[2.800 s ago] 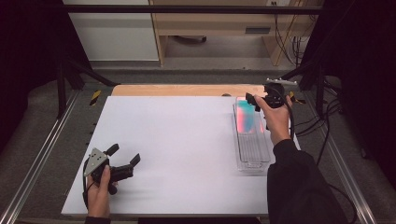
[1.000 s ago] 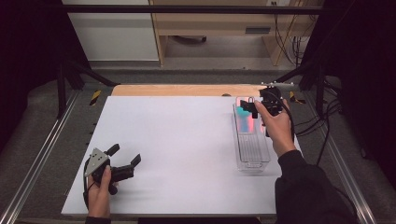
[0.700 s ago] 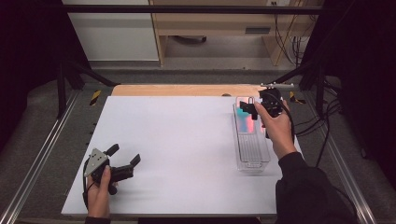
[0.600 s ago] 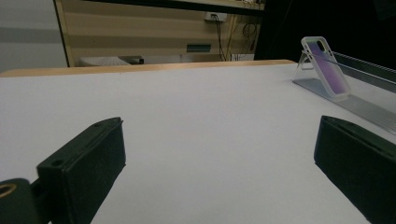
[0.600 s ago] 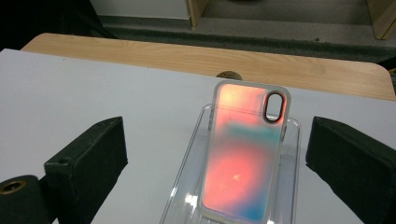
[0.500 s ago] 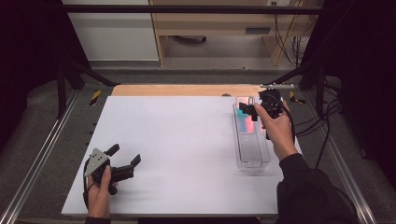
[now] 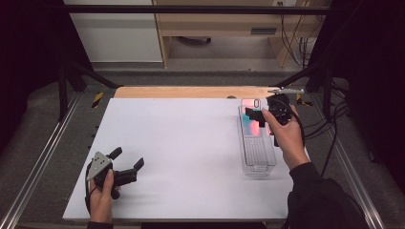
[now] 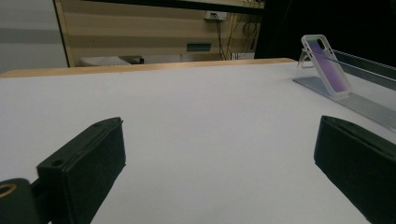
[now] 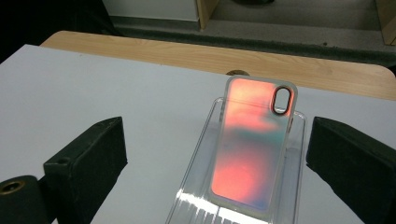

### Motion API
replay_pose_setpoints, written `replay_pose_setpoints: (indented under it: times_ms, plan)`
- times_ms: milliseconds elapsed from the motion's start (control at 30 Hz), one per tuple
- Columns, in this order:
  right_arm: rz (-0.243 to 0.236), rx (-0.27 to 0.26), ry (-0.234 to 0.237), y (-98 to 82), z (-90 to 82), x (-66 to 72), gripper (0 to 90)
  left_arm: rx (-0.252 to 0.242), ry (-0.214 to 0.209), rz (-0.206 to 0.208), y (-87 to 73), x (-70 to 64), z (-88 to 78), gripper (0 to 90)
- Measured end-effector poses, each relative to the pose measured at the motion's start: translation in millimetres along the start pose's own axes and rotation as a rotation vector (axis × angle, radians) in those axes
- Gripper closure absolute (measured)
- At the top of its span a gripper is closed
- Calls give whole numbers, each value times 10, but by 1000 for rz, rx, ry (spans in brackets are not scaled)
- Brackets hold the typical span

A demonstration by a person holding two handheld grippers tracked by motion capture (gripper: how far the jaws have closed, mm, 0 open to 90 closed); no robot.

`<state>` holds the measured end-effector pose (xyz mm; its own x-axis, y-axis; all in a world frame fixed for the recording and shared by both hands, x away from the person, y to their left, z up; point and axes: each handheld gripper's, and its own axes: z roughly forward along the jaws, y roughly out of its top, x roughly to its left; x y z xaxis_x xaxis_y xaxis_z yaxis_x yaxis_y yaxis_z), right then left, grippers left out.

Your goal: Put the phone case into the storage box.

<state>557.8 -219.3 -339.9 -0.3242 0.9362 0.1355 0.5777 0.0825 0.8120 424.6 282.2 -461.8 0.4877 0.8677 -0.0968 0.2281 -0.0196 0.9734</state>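
The right gripper (image 9: 215,154) hovers, jaws wide, over the phone case (image 9: 250,144) (leaning in its clear tray (image 7: 258,152)), touching nothing; the left gripper (image 7: 125,164) gapes empty.

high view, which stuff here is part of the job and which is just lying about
Part of the job:
- phone case, leaning in the clear tray
- clear tray
- right tool, open, over the case

Lying about:
- left tool, open, idle on the white table
- yellow-and-black item off the table's far left corner
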Motion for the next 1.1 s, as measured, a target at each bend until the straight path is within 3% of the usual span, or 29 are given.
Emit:
replay_pose_setpoints:
  times_ms: [700, 1100]
  plan:
    - [-4, -30, 24, -77, -255, 12, 53, 0, -1, 5, 1, -3, -9, 16]
    - [-29, -113, 26, -171, -573, -99, 44, 11, 3, 37, 6, -39, -14, 15]
